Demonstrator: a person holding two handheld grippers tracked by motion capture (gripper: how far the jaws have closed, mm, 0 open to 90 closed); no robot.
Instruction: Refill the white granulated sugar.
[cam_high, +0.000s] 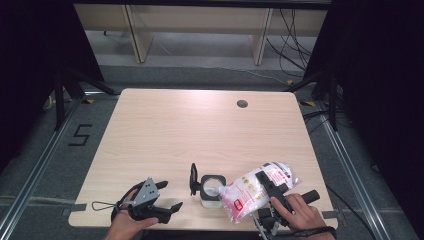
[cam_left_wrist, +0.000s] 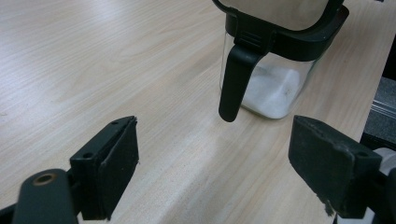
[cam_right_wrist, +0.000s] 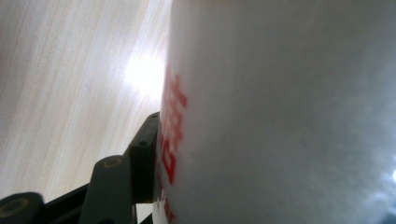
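A square glass jar (cam_high: 211, 192) with a black rim stands near the table's front edge, its black lid (cam_high: 193, 179) flipped up on its left. White powder (cam_left_wrist: 273, 91) lies in the jar's bottom. A clear bag (cam_high: 252, 192) of white powder with red print is tipped, its mouth at the jar's opening. My right gripper (cam_high: 268, 183) is shut on this bag; in the right gripper view one of its fingers (cam_right_wrist: 142, 156) presses the bag (cam_right_wrist: 280, 116). My left gripper (cam_high: 170, 196) rests left of the jar, open and holding nothing (cam_left_wrist: 224, 158).
The wooden table (cam_high: 200, 130) has a round cable hole (cam_high: 242, 104) at the back right. The jar and both hands sit close to the front edge. Black curtains, stands and cables flank the table; a taped "5" (cam_high: 80, 135) marks the floor at left.
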